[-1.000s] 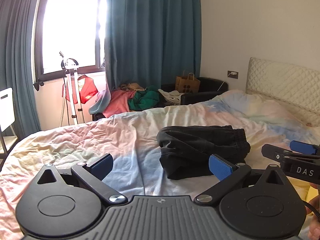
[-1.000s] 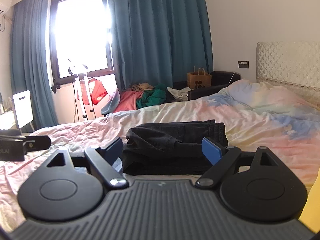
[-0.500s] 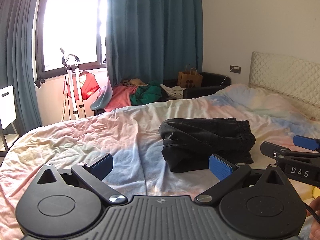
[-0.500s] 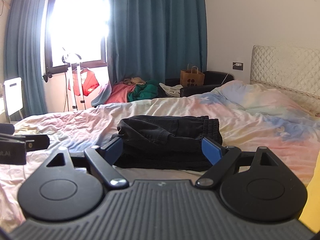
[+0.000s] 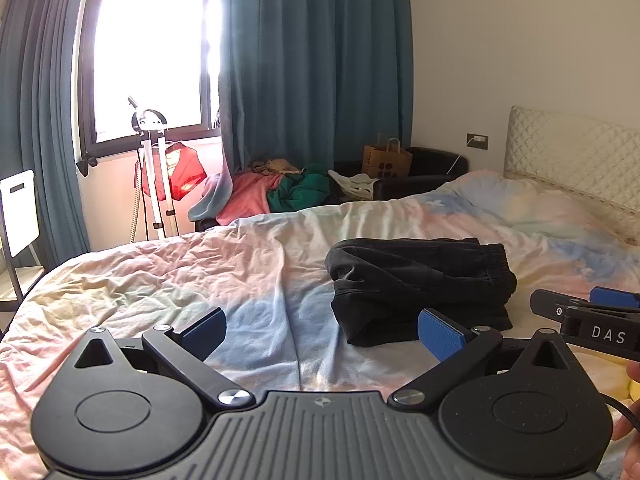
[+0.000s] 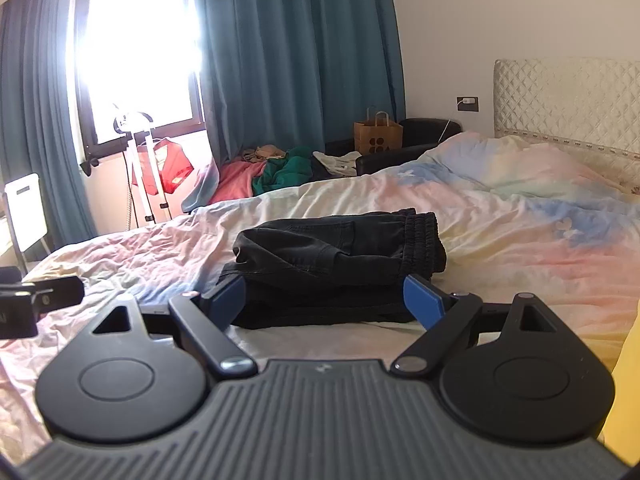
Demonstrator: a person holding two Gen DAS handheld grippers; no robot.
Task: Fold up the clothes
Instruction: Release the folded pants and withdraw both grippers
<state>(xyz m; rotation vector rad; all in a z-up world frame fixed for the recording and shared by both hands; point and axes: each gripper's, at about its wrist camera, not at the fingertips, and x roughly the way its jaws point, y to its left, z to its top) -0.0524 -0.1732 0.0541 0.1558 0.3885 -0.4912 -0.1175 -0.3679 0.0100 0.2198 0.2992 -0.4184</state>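
While the black trousers (image 6: 340, 268) lie folded on the bed (image 6: 520, 232), my left gripper (image 5: 322, 330) and right gripper (image 6: 324, 302), both wide and empty, could snag and unfold them.

The left tool (image 5: 322, 330) hangs above the bed (image 5: 208, 272) with its blue pads spread wide, gripping nothing. The folded black garment (image 5: 420, 284) lies at two o'clock from it. The right tool (image 5: 592, 312) enters at three o'clock, beside the garment.

Both tongs (image 5: 322, 330) (image 6: 324, 298) wide open, empty
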